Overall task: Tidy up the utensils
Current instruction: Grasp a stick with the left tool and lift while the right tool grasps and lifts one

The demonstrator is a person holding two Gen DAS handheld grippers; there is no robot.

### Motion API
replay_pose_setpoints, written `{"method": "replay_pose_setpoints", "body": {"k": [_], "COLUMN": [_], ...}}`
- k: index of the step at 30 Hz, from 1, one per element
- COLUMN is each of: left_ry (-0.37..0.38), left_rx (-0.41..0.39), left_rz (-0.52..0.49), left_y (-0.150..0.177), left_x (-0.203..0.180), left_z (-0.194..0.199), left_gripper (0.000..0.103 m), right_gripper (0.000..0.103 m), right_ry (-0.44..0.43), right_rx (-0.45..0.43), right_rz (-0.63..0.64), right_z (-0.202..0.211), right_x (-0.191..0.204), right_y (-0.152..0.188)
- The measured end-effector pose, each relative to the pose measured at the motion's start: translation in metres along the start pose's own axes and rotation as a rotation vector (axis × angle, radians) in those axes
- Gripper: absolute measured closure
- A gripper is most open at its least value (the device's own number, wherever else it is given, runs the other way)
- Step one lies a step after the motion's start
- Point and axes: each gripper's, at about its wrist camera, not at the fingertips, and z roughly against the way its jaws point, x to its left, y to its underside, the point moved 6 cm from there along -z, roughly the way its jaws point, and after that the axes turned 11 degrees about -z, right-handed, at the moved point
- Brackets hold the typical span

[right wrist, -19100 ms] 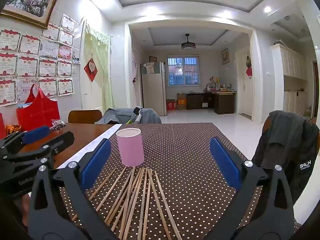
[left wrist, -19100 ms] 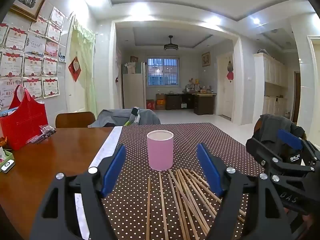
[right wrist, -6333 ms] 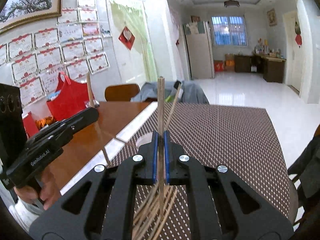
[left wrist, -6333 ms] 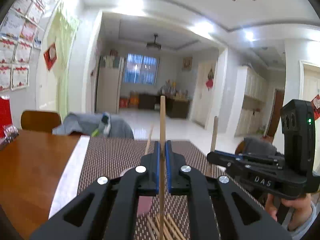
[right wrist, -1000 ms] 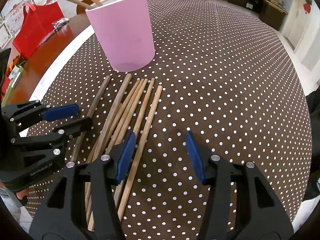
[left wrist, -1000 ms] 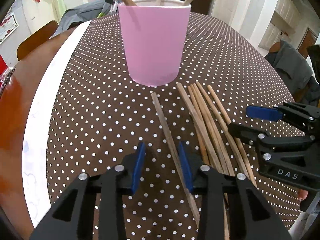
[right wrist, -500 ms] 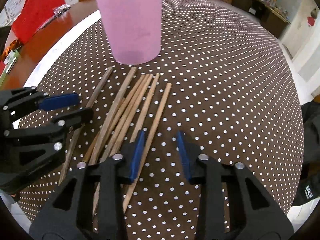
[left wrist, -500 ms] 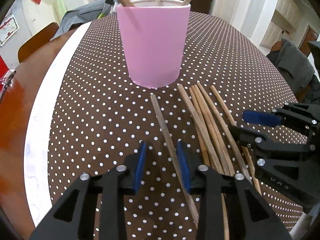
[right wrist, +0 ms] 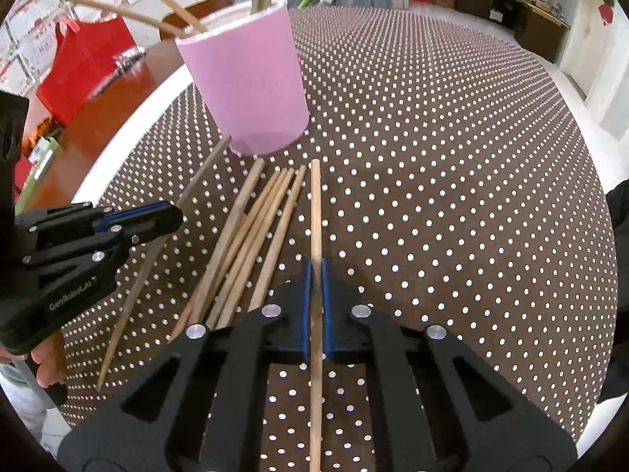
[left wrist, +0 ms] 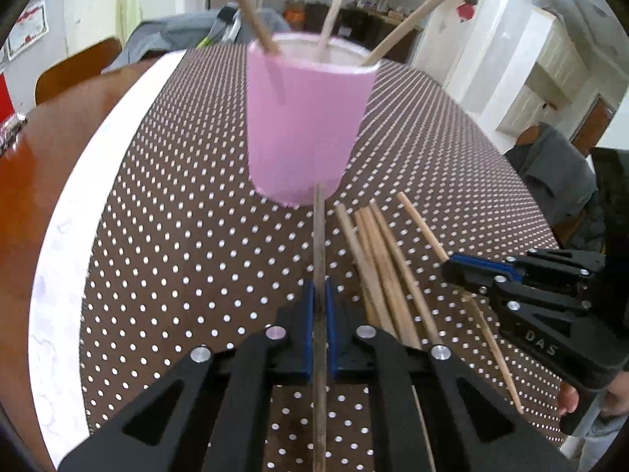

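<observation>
A pink cup stands on the dotted tablecloth with several chopsticks leaning in it; it also shows in the right wrist view. My left gripper is shut on a dark chopstick whose tip points at the cup's base. My right gripper is shut on a light chopstick at the right edge of the loose pile. Each gripper shows in the other's view: the right one, the left one.
The brown dotted cloth covers the table, with a white strip and bare wood to the left. A red bag stands at the far left. A jacket hangs on a chair at the right.
Both grippers have closed, each on a chopstick, and have come lower and nearer to the cup. Half a second ago both were open around their chopsticks.
</observation>
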Motion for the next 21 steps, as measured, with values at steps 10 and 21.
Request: {"method": "replay_pose_setpoints", "body": {"k": [10,21], "left_ry": [0.031,0.035], "left_rx": [-0.195,-0.403], "left_rz": [-0.089,-0.116], "left_y": [-0.028,-0.053], "left_x": [-0.027,-0.033], "left_z": [0.058,0.114], "left_gripper": [0.097,0.097], "right_gripper": [0.097,0.097], "right_ry": [-0.12,-0.206], "right_rx": [-0.17,-0.337], "right_rz": [-0.024,-0.004], "right_z": [0.06,0.11], "right_x": [-0.004,0.013], "right_y": [-0.011,-0.023]}}
